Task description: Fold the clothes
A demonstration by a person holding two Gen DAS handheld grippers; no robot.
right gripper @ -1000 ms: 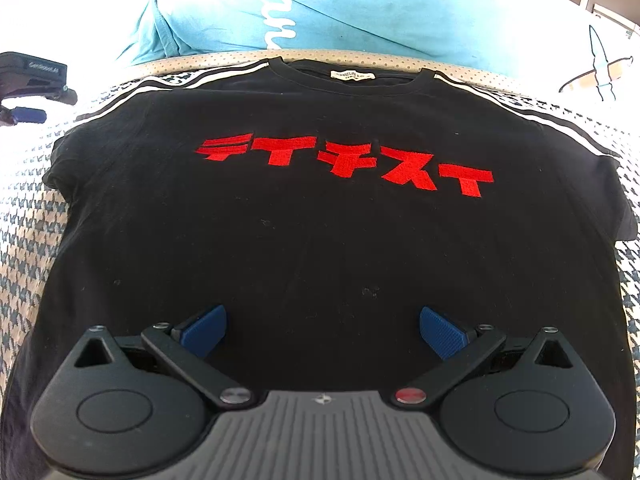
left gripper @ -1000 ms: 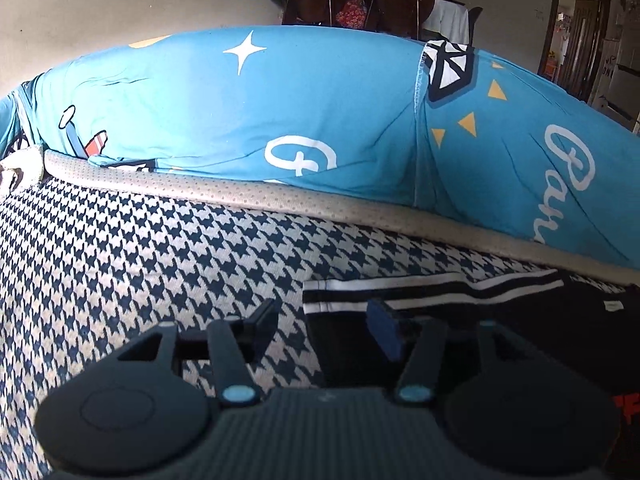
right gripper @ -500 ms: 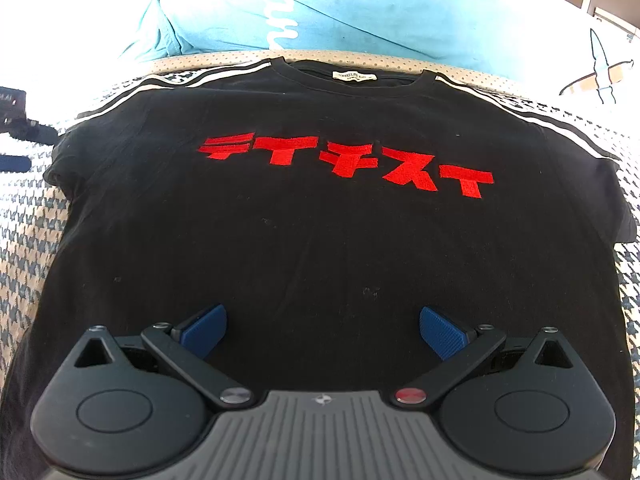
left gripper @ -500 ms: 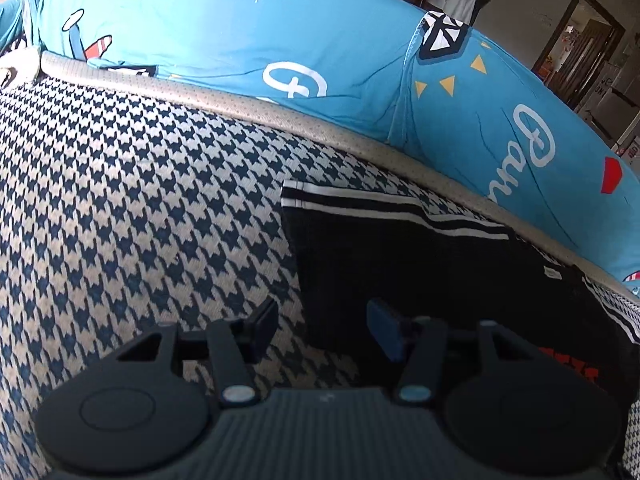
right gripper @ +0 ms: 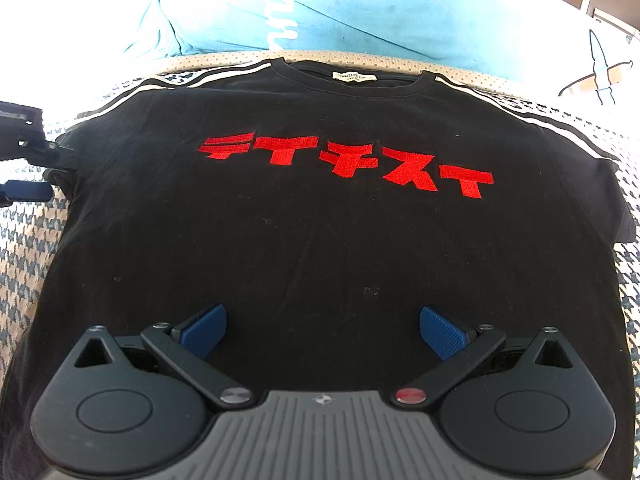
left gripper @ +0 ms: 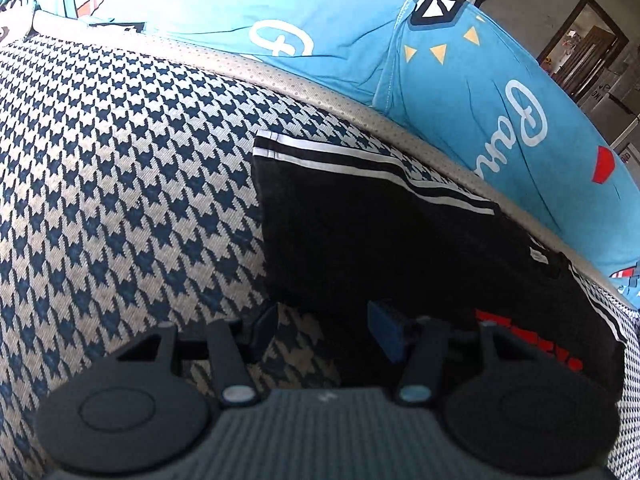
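Left gripper (left gripper: 322, 330), jaws apart and empty, hangs at the sleeve (left gripper: 340, 216) edge of the shirt (right gripper: 320, 220), which lies flat on the bed; right gripper (right gripper: 322, 334), wide open, hovers over its hem.

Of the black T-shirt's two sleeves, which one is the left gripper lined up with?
The sleeve at the picture's left in the right wrist view: the left gripper hangs open at its hem. The opposite sleeve has no gripper near it.
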